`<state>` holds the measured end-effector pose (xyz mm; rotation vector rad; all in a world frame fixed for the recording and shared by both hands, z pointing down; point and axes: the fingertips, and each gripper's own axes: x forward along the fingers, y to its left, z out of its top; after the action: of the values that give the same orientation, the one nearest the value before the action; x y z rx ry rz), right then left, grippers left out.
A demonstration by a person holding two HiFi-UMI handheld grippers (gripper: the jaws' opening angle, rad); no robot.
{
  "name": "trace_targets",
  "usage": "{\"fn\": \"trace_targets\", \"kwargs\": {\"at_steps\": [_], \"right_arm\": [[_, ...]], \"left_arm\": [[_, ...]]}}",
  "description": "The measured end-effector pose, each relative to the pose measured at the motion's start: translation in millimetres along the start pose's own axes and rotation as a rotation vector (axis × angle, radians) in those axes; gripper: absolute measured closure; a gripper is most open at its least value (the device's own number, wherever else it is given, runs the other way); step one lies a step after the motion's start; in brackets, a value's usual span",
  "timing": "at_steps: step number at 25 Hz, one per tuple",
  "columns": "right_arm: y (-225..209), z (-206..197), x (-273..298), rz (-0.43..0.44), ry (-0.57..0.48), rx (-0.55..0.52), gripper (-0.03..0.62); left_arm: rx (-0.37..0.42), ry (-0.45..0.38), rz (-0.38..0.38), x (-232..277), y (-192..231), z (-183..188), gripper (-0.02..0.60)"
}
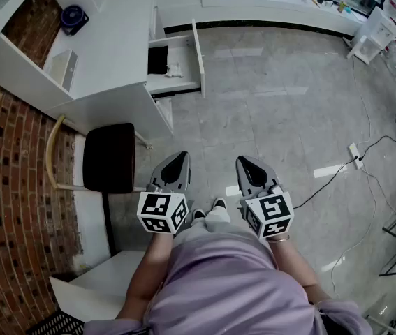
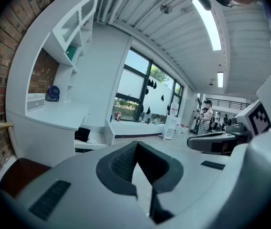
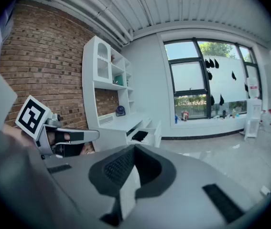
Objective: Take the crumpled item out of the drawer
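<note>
Two grippers hang at the person's waist in the head view, the left gripper (image 1: 177, 160) and right gripper (image 1: 248, 162) both well short of the open drawer (image 1: 198, 54). The white crumpled item (image 1: 174, 69) lies inside it beside something black (image 1: 158, 59) (apparently untouched). Left gripper view: jaws clenched on nothing. Right gripper view: jaws likewise together and empty, drawer far ahead. Approach, grasp and lift-out all remain.

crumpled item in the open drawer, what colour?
White. The crumpled item lies beside a black object in the drawer; head view shows it best.

Office room: white desk (image 1: 114, 47), brick wall (image 1: 9, 187), windows (image 3: 192, 80)
</note>
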<state>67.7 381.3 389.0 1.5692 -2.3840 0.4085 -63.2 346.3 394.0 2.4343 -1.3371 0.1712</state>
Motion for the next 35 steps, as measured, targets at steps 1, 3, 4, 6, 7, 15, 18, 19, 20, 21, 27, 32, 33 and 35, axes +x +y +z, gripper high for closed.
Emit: {"fn": "trace_targets", "kwargs": {"at_steps": [1, 3, 4, 6, 7, 15, 18, 19, 20, 21, 27, 32, 33, 35], "right_arm": [[-2.2, 1.0, 1.4, 0.001, -0.001, 0.0, 0.591], [-6.5, 2.2, 3.2, 0.001, -0.003, 0.003, 0.591], [-8.6, 2.3, 3.4, 0.0, -0.004, 0.005, 0.591], [-12.3, 3.1, 3.2, 0.001, -0.01, 0.007, 0.591], [-13.8, 4.0, 3.5, 0.003, -0.015, 0.007, 0.591], [-30.8, 9.0, 6.2, 0.015, -0.04, 0.013, 0.591], [-35.9, 10.8, 6.0, 0.026, -0.043, 0.015, 0.591], [-37.5, 11.8, 6.8, 0.029, -0.044, 0.014, 0.591], [-39.0, 13.1, 8.2, 0.031, -0.045, 0.013, 0.591], [-40.0, 14.5, 10.0, 0.032, -0.047, 0.015, 0.591], [-43.6, 20.9, 30.6, 0.034, -0.056, 0.021, 0.591], [-52.2, 35.9, 63.4, 0.023, -0.063, 0.007, 0.591], [-54.1, 38.7, 72.3, 0.022, -0.06, 0.005, 0.591], [-59.7, 46.3, 93.3, 0.021, -0.054, 0.002, 0.591]], "left_arm": [[0.0, -0.001, 0.003, 2.3, 0.3, 0.9, 0.58], [0.001, -0.001, 0.007, 6.7, 0.1, 1.9, 0.58], [0.001, 0.0, 0.009, 8.8, -0.5, 2.1, 0.58], [0.004, 0.002, 0.01, 13.6, -2.1, 3.0, 0.58], [0.006, 0.001, 0.012, 16.0, -2.5, 4.2, 0.58], [0.057, -0.028, 0.05, 29.3, -0.5, 19.9, 0.58], [0.07, -0.035, 0.069, 31.5, -0.6, 25.6, 0.548], [0.074, -0.037, 0.076, 32.2, 0.5, 28.0, 0.54], [0.079, -0.039, 0.083, 33.1, 2.3, 30.6, 0.529], [0.085, -0.04, 0.089, 34.2, 4.7, 33.1, 0.515], [0.083, -0.043, 0.113, 44.1, 29.0, 41.0, 0.449], [0.083, -0.038, 0.105, 72.5, 55.7, 53.1, 0.41], [0.08, -0.035, 0.104, 79.9, 62.8, 55.7, 0.4], [0.081, -0.031, 0.101, 97.6, 77.9, 62.8, 0.391]]}}
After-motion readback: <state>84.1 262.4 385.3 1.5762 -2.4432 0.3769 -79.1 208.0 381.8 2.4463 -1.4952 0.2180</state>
